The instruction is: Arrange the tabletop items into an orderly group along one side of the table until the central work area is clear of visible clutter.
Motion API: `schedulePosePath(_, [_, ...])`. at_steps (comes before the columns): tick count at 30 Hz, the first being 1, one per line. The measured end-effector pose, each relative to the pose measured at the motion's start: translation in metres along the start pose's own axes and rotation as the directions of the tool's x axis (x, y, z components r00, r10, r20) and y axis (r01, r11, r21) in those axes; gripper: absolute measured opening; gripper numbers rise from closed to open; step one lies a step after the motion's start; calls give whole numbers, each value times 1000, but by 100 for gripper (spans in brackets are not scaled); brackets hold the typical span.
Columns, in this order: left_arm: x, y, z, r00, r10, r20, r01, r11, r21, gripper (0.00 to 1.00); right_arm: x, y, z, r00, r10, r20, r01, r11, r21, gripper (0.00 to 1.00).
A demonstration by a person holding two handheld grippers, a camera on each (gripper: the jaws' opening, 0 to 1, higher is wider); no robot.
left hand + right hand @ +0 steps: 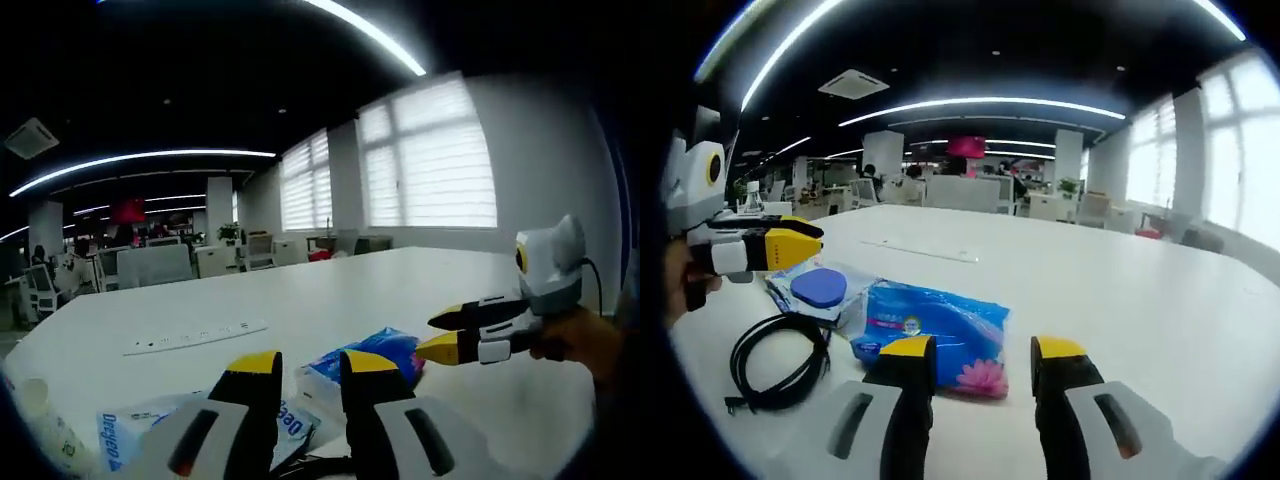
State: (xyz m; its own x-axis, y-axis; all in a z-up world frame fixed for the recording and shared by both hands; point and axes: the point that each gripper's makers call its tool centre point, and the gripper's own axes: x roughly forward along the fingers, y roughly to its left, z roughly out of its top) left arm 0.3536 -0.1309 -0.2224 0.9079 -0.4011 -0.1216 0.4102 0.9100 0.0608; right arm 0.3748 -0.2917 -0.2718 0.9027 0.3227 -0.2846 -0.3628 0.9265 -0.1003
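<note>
Right hand-held gripper [982,362]: jaws spread, empty, poised just above surface [1140,290], tips at near edge of tissue pack [935,335]. Left hand-held gripper [310,372]: jaws slightly parted, nothing between, over wipes pack [130,432].

Tissue pack: blue soft film, light, squashy, likely slippery; pinch across short edge or seam. Blue disc [819,287] sits on wipes pack beside it; may slide off if pack lifted. Black cable [780,365]: limp coil, near tissue pack; grab bundled loops. White power strip [195,337] well apart, rigid.

Blue tissue pack [935,335] beside coiled black cable [780,360]
</note>
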Motion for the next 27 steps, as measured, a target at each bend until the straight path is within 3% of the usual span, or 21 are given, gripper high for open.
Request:
schedulePosePath(11, [-3, 7, -3, 1000, 17, -10, -17, 1000, -13, 23, -2, 0, 5, 1000, 7, 18, -7, 1000, -1, 39])
schedulePosePath(27, [17, -31, -32, 992, -74, -98, 71, 997, -28, 23, 7, -2, -7, 999, 48, 3, -48, 995, 84, 41])
